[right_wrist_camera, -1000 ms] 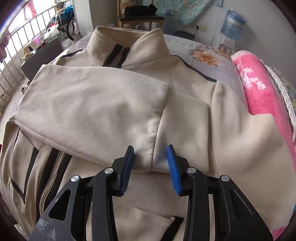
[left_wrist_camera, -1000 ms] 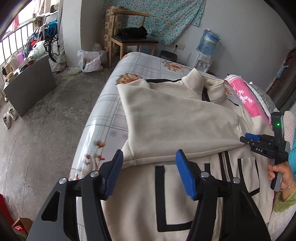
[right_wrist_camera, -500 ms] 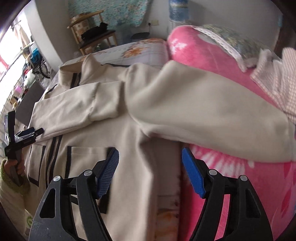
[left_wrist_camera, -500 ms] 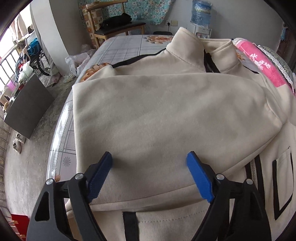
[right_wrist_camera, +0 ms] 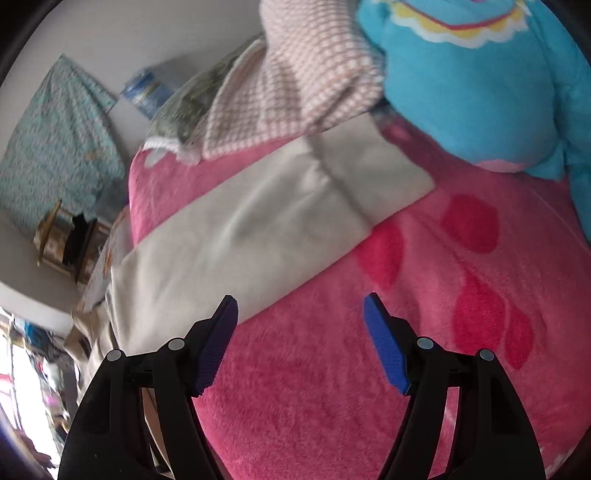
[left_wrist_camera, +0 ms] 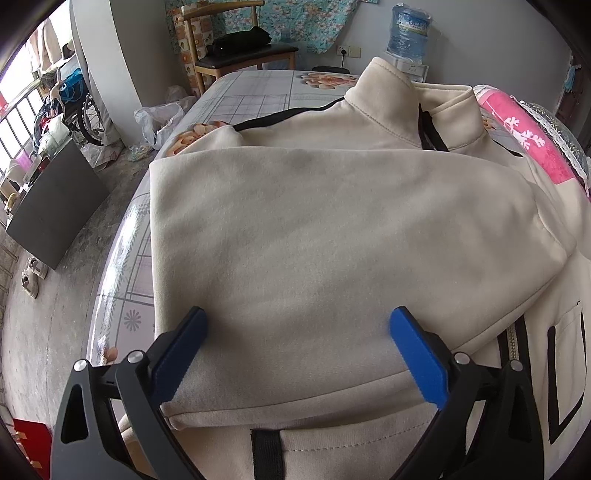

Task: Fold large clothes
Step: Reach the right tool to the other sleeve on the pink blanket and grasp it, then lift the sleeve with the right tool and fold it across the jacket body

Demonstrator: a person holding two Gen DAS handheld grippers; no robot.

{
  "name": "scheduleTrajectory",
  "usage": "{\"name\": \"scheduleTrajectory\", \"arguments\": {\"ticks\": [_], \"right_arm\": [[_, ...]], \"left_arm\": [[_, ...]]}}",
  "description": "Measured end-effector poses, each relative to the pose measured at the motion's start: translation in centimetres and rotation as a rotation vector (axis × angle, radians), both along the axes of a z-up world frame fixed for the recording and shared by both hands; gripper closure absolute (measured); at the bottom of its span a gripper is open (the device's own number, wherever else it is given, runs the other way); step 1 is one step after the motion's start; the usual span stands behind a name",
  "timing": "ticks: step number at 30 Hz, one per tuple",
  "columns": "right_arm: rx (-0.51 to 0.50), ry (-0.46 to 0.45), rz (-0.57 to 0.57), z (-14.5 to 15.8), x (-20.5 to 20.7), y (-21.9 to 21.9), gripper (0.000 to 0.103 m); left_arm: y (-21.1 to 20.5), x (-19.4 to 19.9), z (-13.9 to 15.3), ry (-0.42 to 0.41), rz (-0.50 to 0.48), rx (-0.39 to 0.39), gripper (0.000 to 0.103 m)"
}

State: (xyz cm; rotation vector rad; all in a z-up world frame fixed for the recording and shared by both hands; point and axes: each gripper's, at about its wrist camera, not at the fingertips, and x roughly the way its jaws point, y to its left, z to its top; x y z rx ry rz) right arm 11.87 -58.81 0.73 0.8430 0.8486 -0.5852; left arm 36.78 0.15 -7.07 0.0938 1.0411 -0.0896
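A large cream zip jacket (left_wrist_camera: 332, 240) with black trim lies face up on the bed, collar at the far end. One sleeve is folded across its chest. My left gripper (left_wrist_camera: 295, 325) is open and empty, its blue pads straddling the folded sleeve just above the fabric. In the right wrist view the jacket's other sleeve (right_wrist_camera: 258, 225) lies stretched out over a pink blanket (right_wrist_camera: 406, 350). My right gripper (right_wrist_camera: 299, 310) is open and empty, hovering over the blanket just short of that sleeve.
The bed (left_wrist_camera: 255, 92) has a checked floral sheet. A pink blanket (left_wrist_camera: 517, 129) lies along its right side. A blue plush toy (right_wrist_camera: 480, 74) and a checked cloth (right_wrist_camera: 314, 74) sit beyond the sleeve. A chair (left_wrist_camera: 240, 48), a water dispenser (left_wrist_camera: 406, 33) and a dark cabinet (left_wrist_camera: 55, 206) stand around.
My right gripper let go of the folded sleeve's cuff, opened wide and swung right to the other sleeve on the pink blanket. My left gripper moved in over the folded sleeve and opened wider.
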Motion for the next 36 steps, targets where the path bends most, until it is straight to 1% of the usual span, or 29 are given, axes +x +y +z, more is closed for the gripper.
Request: {"name": "scheduleTrajectory", "arguments": {"ticks": [3,7,9,13,16,19,20,21,23,25,27,30,36], "right_arm": [[0.034,-0.013,-0.062,-0.6,-0.7,-2.5,0.036],[0.058,-0.032,-0.101,-1.3,-0.6,-4.2,0.039],[0.061,-0.032,-0.118,-1.8,-0.4,-5.0,0.042],[0.074,-0.038,-0.169,-2.8,-0.2,-6.3,0.052],[0.062,-0.041,-0.186,-3.0,-0.2,-7.0,0.058],[0.039,-0.031,-0.183,-2.8,-0.3,-7.0,0.067],[0.031,-0.033,-0.178,-2.6,-0.4,-6.9,0.074],[0.024,-0.038,-0.174,-2.5,-0.1,-6.8,0.084],[0.007,-0.047,-0.164,-1.8,0.4,-6.5,0.090],[-0.038,-0.047,-0.149,-0.6,1.2,-5.8,0.092],[-0.096,-0.054,-0.120,1.2,1.8,-4.7,0.093],[-0.176,-0.092,-0.058,4.7,2.5,-2.2,0.093],[-0.336,-0.196,0.111,12.8,5.3,4.6,0.094]], "left_arm": [[0.0,0.0,0.0,0.001,0.002,0.000,0.006],[-0.2,-0.1,-0.1,-0.006,0.011,-0.002,0.006],[-0.1,-0.2,-0.1,-0.004,0.016,-0.004,0.006],[0.1,-0.3,-0.2,-0.007,-0.005,-0.007,0.006],[0.1,-0.4,-0.1,0.000,-0.004,-0.005,0.006],[0.1,-0.3,0.0,0.002,-0.002,-0.002,0.005],[0.1,-0.3,0.0,0.000,-0.001,0.000,0.005],[0.0,-0.4,0.0,-0.001,0.000,0.004,0.005],[-0.2,-0.4,0.0,-0.005,-0.005,0.016,0.005],[-0.3,-0.3,0.0,-0.005,-0.012,0.019,0.005],[-0.1,-0.2,0.0,0.000,-0.017,0.005,0.005],[0.0,-0.3,-0.1,-0.005,-0.024,0.003,0.005],[0.0,-0.3,-0.1,-0.013,-0.036,-0.001,0.005]]}}
